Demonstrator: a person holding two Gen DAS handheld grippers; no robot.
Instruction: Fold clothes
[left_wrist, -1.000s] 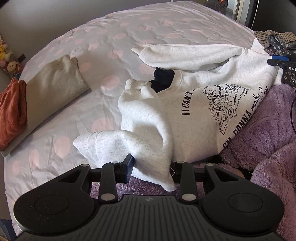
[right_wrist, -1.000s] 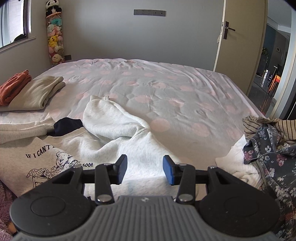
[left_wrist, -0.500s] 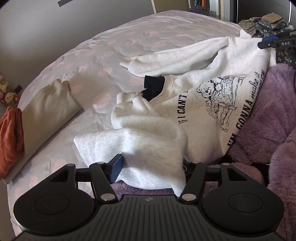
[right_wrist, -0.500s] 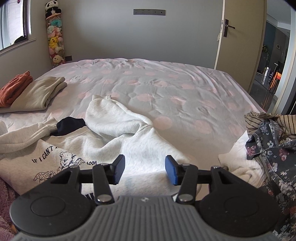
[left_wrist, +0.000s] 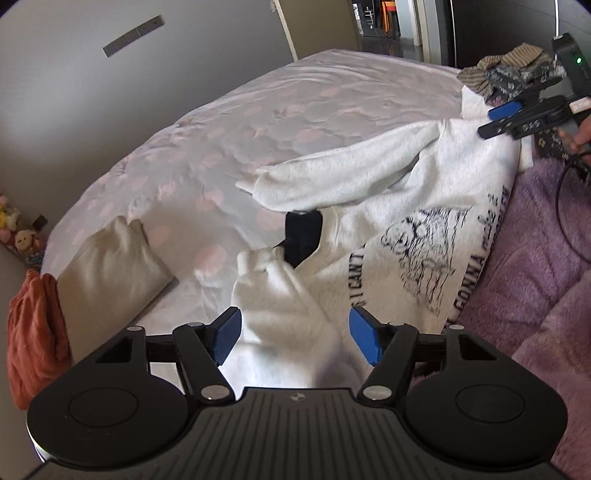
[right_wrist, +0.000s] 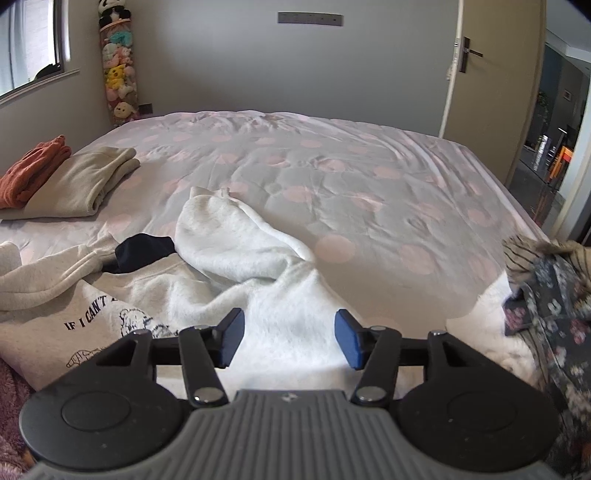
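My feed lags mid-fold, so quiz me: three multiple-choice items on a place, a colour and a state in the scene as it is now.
1. Where is the folded beige garment?
A. on the bed beside the orange garment
B. on the floor
C. on the sweatshirt

2. Colour of the sweatshirt print?
A. red
B. black
C. green

3. Left gripper jaws are:
A. clamped on a sleeve
B. open
C. out of view

Answers: 1 A, they lie side by side; 2 B, dark lettering and drawing; 3 B, blue pads stand apart.
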